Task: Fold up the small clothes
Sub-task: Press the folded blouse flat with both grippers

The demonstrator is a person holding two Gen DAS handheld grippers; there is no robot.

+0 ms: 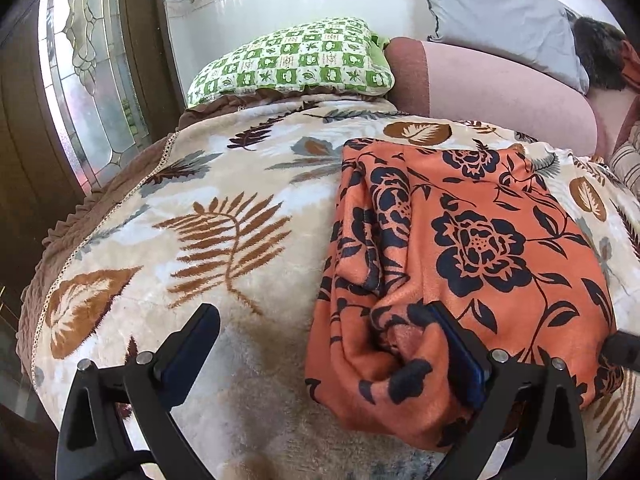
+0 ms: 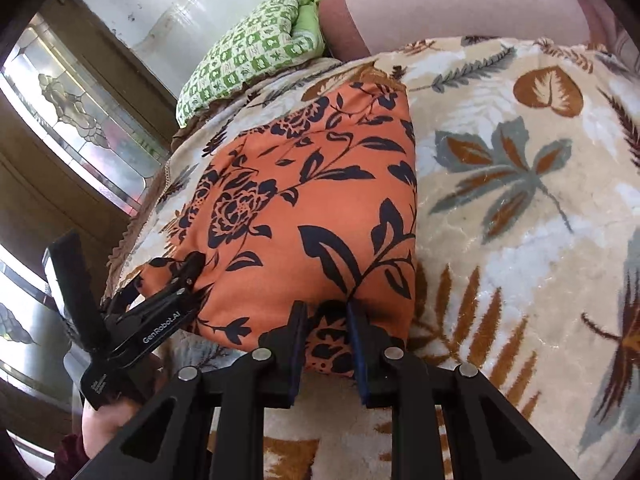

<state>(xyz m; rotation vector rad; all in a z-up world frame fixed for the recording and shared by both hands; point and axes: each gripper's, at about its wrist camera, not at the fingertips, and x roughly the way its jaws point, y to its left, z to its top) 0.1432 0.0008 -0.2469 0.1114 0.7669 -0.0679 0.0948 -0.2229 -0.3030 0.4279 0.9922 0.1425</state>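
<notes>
1. As I look through the left wrist view, the orange garment [image 1: 480,220] with the dark flower print lies on the leaf-pattern blanket [image 1: 200,200], on the right half of the bed. I judge it is already folded at least once, because its left side shows a thick, rolled edge.
2. The left gripper [image 1: 324,344] stands wide apart and grips nothing. One finger [image 1: 456,352] lies against the bunched near corner of the garment, and the other is over bare blanket. I think it is placed so in order to take that corner for the next fold.
3. I cannot see here whether the finger is above or below the cloth. The near corner is a lump of folds, so I cannot count its layers. A dark part at the right edge may be the other tool, but it is cut off.
4. In the right wrist view, the right gripper [image 2: 326,340] is closed on the near edge of the orange garment [image 2: 312,184], with a strip of cloth pinched between its pads. I judge this hold keeps the edge in place while the other side is taken.
5. The left gripper [image 2: 172,292] appears at the left, with its jaws apart and one tip touching the garment's corner. A hand [image 2: 104,420] holds it, mostly cut off by the frame.
6. The garment's far edge is near the green pillow [image 2: 248,52]. What kind of clothing it is, I cannot tell.
</notes>
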